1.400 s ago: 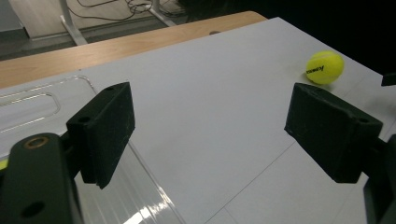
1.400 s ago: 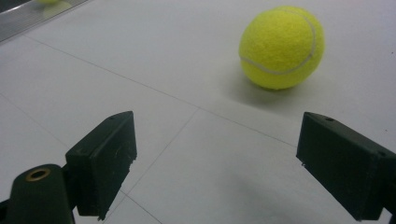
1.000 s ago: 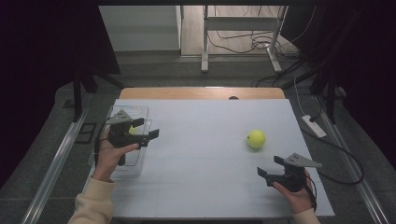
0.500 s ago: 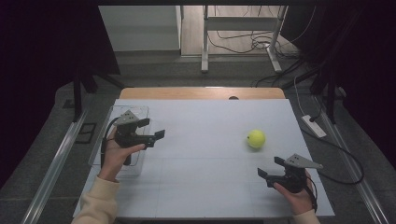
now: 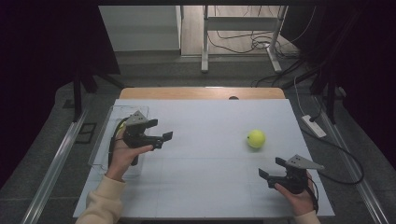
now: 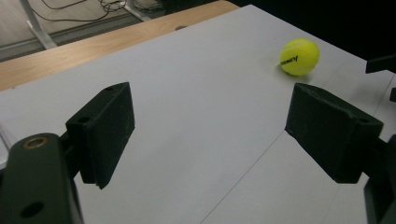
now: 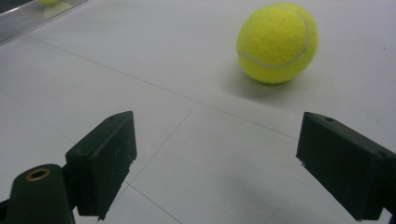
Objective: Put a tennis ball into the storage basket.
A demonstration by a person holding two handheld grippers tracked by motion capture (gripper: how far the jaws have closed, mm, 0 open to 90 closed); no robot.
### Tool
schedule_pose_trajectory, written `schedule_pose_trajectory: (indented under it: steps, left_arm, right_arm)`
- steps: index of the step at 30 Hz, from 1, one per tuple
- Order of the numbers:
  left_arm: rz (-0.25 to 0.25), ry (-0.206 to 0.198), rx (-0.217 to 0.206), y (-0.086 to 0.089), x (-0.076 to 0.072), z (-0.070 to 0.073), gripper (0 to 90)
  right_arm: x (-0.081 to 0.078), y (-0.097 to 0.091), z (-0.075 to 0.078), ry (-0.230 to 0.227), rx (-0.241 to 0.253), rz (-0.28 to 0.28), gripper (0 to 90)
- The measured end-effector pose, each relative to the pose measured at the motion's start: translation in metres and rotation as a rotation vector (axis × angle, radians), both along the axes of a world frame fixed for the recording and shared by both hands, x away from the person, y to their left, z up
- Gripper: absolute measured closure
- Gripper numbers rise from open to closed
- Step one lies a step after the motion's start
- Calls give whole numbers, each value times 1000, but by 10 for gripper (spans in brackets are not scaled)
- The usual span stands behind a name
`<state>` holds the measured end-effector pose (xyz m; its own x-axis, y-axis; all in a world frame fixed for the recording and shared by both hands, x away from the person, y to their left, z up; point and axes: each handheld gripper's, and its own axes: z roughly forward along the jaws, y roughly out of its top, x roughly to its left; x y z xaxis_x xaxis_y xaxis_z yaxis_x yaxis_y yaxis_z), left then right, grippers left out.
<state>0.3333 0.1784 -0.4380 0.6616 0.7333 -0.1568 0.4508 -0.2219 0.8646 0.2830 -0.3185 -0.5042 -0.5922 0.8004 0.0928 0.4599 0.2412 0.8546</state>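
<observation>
A yellow tennis ball (image 5: pixel 256 138) (image 6: pixel 300 56) (image 7: pixel 277 43) rests on the white table (image 5: pixel 205 177), right of the middle. My left gripper (image 5: pixel 162 140) (image 6: pixel 210 121) hovers just right of a clear plastic bin (image 5: pixel 103 144). It points toward the ball from far off, open, with nothing between its jaws. My right gripper (image 5: pixel 271 168) (image 7: pixel 215 149) sits near the front right corner, open and empty. The ball lies a short way beyond its jaws. A bit of yellow (image 5: pixel 121 126) shows inside the bin behind the left gripper.
The bin stands along the table's left edge. A wooden strip (image 5: pixel 201 93) runs along the far edge. On the floor to the right lie a power strip (image 5: pixel 314 126) and cables. Metal legs stand beyond the table.
The left gripper has moved right, from over the bin out above the table surface. Its jaws stay open. The right gripper and the ball have not moved.
</observation>
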Motion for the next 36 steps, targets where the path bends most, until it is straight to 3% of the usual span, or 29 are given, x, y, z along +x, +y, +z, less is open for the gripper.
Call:
schedule_pose_trajectory:
  steps: [36]
  left_arm:
    - [-57,6,22,-42,6,-4,161]
  right_arm:
    - [2,6,-1,4,-2,17,117]
